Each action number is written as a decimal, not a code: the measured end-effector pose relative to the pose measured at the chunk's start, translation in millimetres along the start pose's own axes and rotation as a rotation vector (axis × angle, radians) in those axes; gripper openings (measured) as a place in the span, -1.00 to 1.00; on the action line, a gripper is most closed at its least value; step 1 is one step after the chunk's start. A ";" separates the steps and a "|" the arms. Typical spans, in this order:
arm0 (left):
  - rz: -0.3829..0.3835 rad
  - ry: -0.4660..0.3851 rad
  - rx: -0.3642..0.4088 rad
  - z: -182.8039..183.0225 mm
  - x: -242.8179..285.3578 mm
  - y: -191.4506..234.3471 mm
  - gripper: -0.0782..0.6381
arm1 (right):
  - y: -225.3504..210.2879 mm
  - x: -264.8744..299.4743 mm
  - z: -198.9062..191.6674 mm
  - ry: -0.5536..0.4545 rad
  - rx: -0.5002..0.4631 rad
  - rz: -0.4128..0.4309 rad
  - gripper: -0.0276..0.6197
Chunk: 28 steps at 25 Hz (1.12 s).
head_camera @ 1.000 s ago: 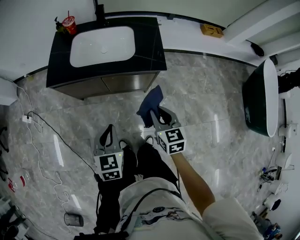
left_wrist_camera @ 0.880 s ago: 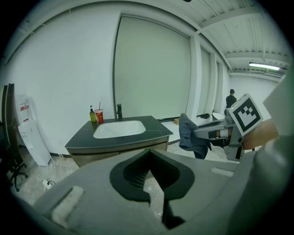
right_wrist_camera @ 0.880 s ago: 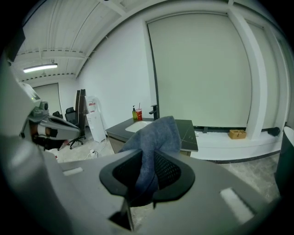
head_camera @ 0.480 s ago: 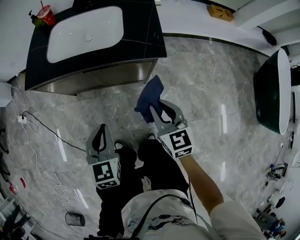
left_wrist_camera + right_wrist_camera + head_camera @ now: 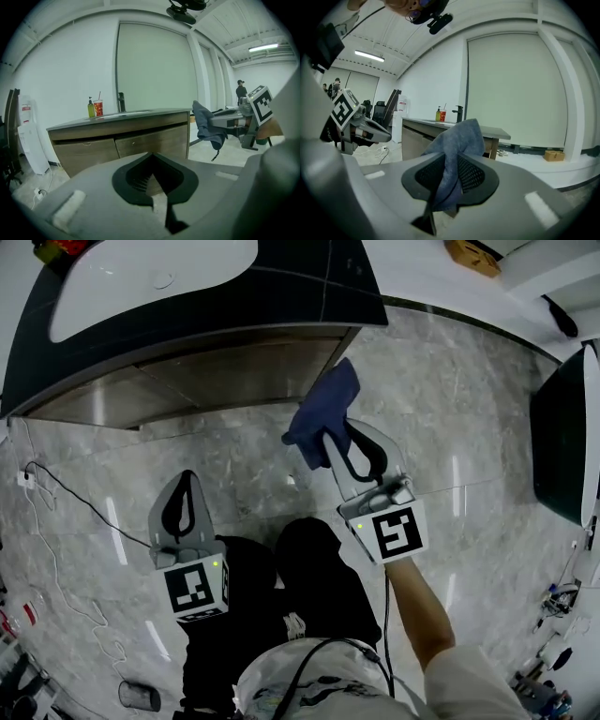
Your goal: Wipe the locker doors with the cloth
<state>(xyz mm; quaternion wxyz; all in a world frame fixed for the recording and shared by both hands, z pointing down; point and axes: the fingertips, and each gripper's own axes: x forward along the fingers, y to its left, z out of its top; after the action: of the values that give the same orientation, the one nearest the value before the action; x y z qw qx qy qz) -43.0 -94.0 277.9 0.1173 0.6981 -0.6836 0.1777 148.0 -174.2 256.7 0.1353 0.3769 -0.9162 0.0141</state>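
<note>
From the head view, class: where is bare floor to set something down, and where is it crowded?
Bare: the marble floor between the vanity and the dark tub. Crowded: the left edge, strewn with cables, and the bottom-right corner's clutter.

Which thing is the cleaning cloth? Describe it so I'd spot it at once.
Start at the dark vanity counter with the white basin. Just in front of it, above the grey marble floor, the right gripper is shut on the cloth: soft, crumpled and dark blue, unlike the hard grey jaws gripping it.
</note>
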 end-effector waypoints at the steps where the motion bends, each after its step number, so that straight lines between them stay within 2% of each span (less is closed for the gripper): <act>1: -0.006 -0.004 0.003 -9.0 7.0 0.5 -0.78 | -0.9 5.9 -7.9 -0.013 -0.012 -0.005 -0.67; 6: -0.016 -0.027 0.020 -58.5 35.0 9.9 -0.78 | 1.7 38.5 -45.3 -0.076 -0.072 -0.018 -0.67; 11: -0.004 -0.075 0.038 -91.9 63.8 19.1 -0.78 | 0.6 57.1 -73.9 -0.137 -0.098 -0.027 -0.67; 15: -0.011 -0.112 0.054 -121.3 80.6 22.9 -0.78 | 0.6 62.4 -91.8 -0.246 -0.156 -0.032 -0.67; 18: -0.005 -0.134 0.061 -144.6 93.6 26.5 -0.78 | 1.7 67.3 -110.6 -0.290 -0.162 -0.055 -0.67; 28: 0.004 -0.190 0.074 -194.1 104.1 27.5 -0.78 | -5.9 81.5 -161.3 -0.307 -0.209 -0.098 -0.67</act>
<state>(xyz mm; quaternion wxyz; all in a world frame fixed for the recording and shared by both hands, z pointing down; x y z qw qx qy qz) -87.2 -111.1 494.7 0.0255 0.7144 -0.6859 0.1362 135.0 -213.8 432.6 0.0329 0.4025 -0.9032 -0.1455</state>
